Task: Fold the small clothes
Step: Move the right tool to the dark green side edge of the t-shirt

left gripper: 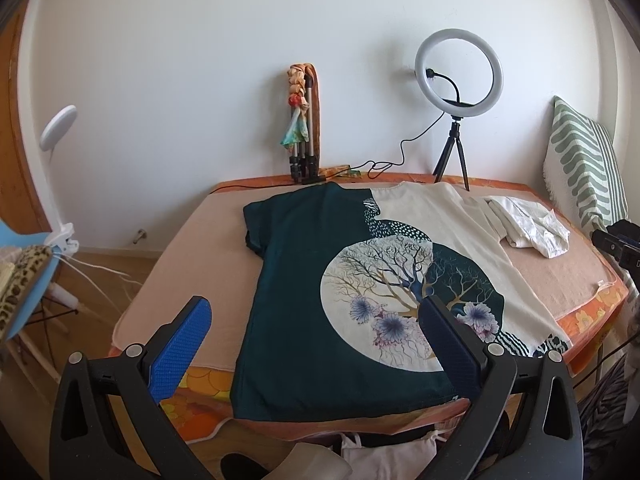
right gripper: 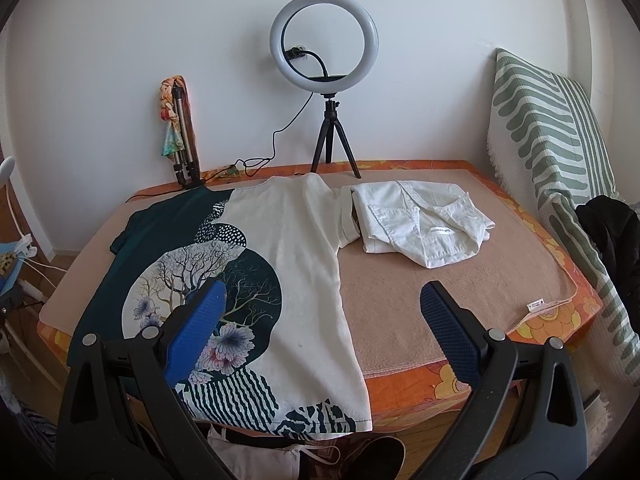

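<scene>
A t-shirt (left gripper: 304, 300), half dark green and half cream with a tree-and-flower print, lies flat on the table, its hem at the near edge. It also shows in the right wrist view (right gripper: 304, 260). My left gripper (left gripper: 316, 312) is open and empty, hovering above the shirt's lower green half. My right gripper (right gripper: 320, 300) is open and empty, above the shirt's cream side near the hem. A folded white garment (right gripper: 420, 224) lies at the back right of the table, also in the left wrist view (left gripper: 528, 228).
The table (right gripper: 440, 296) has a peach towel over an orange flowered cover. A ring light on a tripod (right gripper: 324, 60) and a folded tripod (right gripper: 180, 136) stand by the wall. A striped cushion (right gripper: 552, 136) leans at right. A chair (left gripper: 24, 280) stands left.
</scene>
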The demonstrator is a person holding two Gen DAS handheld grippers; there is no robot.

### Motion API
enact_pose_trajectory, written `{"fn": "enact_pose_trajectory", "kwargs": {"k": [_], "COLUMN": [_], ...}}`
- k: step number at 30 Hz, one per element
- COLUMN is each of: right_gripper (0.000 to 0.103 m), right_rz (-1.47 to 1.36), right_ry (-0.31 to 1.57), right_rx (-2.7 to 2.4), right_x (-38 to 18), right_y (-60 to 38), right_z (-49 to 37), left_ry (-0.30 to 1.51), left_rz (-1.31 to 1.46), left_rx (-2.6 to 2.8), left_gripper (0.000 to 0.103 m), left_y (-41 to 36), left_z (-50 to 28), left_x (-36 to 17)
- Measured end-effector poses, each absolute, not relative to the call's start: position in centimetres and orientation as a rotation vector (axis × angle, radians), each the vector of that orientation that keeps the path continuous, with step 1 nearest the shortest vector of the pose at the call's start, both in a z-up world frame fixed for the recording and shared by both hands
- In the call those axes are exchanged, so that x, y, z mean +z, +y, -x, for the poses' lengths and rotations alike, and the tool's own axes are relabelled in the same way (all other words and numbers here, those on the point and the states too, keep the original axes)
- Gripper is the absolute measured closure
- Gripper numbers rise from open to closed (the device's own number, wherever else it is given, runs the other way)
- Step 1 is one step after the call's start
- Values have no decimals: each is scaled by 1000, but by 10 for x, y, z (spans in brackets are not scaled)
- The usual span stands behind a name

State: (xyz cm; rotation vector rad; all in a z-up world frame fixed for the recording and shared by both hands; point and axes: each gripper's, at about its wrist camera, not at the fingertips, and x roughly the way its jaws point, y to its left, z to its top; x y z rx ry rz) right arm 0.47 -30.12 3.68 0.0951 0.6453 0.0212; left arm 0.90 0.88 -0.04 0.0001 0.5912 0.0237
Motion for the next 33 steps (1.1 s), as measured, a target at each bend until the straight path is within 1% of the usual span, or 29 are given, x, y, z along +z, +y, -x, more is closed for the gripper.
{"fn": "enact_pose_trajectory", "kwargs": {"k": [11,12,14,15,17,18,20,25,27,33], "right_gripper": [4,4,4,4,4,4,4,4,4,4], "right_rz": [-76,-81,-83,-83,-86,-85,-75,-56,-60,-65], "right_ry": [644,651,656,656,653,651,646,640,647,694], "right_rx": [176,201,245,263,307,330,367,446,471,568], "right_x": [59,61,69,73,82,87,98,117,120,110], "right_y": [-259,-253,-241,-234,-220,-211,-194,-144,-123,-55], "right_z": [-52,-59,-72,-78,-89,-95,-107,-137,-149,-193], "left_ry": [725,741,784,809,856,883,920,971,1004,1035], "left_rz": [56,62,90,118,190,222,240,239,265,307], "left_rx": [72,75,60,44,9,-7,-20,-27,-30,-46], "left_gripper": [1,3,10,12,20,22,30,32,36,40], "left_y": [68,73,84,90,100,104,108,112,116,128], "left_z": [-26,-28,-32,-34,-39,-42,-44,-48,-50,-52], "left_x": [-46,-51,-60,-66,-76,-81,-91,-114,-123,-133]}}
